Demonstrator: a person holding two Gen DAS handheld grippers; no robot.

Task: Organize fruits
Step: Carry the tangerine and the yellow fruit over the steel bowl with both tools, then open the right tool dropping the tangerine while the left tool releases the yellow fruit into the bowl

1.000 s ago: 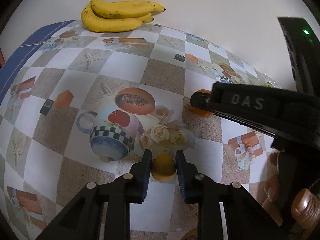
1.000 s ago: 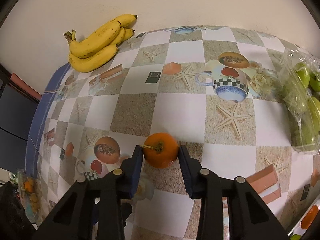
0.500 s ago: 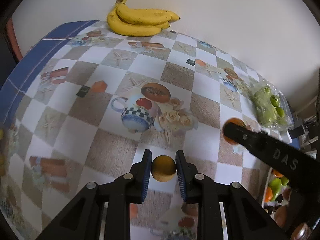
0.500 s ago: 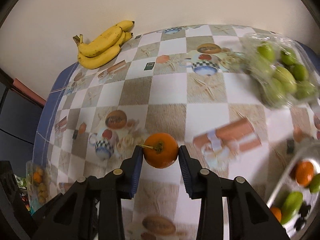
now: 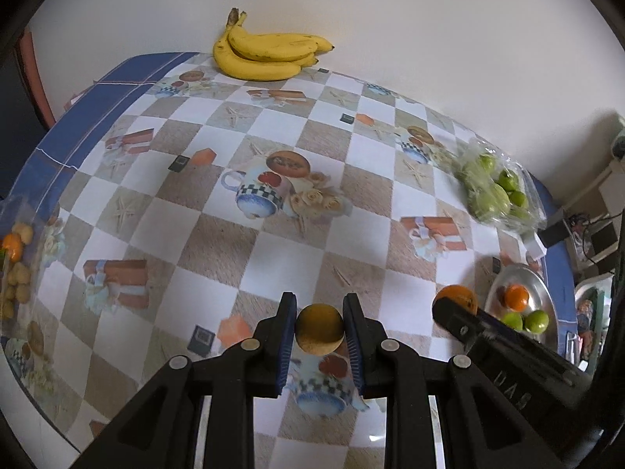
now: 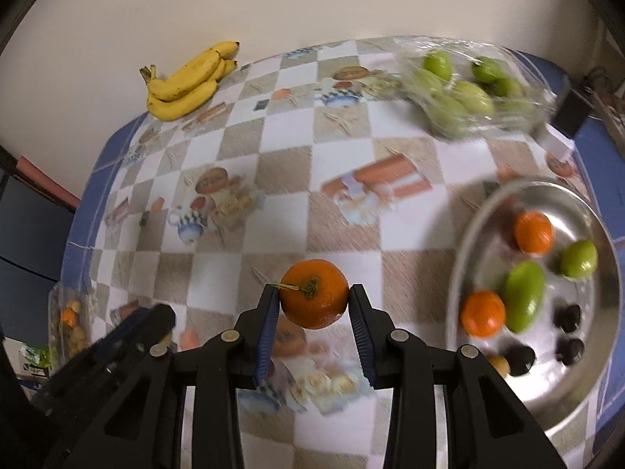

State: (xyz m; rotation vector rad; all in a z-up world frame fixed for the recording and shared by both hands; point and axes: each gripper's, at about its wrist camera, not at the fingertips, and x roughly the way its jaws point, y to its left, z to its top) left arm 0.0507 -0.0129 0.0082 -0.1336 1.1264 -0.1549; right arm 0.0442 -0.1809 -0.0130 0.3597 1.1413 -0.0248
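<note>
Our left gripper [image 5: 319, 328] has its jaws clamped on a small brownish-yellow fruit [image 5: 319, 327] above the counter [image 5: 273, 250]. Our right gripper [image 6: 314, 299] clamps an orange [image 6: 315, 293]. The metal tray [image 6: 586, 387] of fruit sits at three o'clock; bananas [image 6: 187, 80] lie at eleven.

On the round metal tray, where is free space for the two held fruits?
The round metal tray is bare along its upper rim, above the orange. Its lower middle is crowded with oranges, green fruits and dark fruits.
</note>
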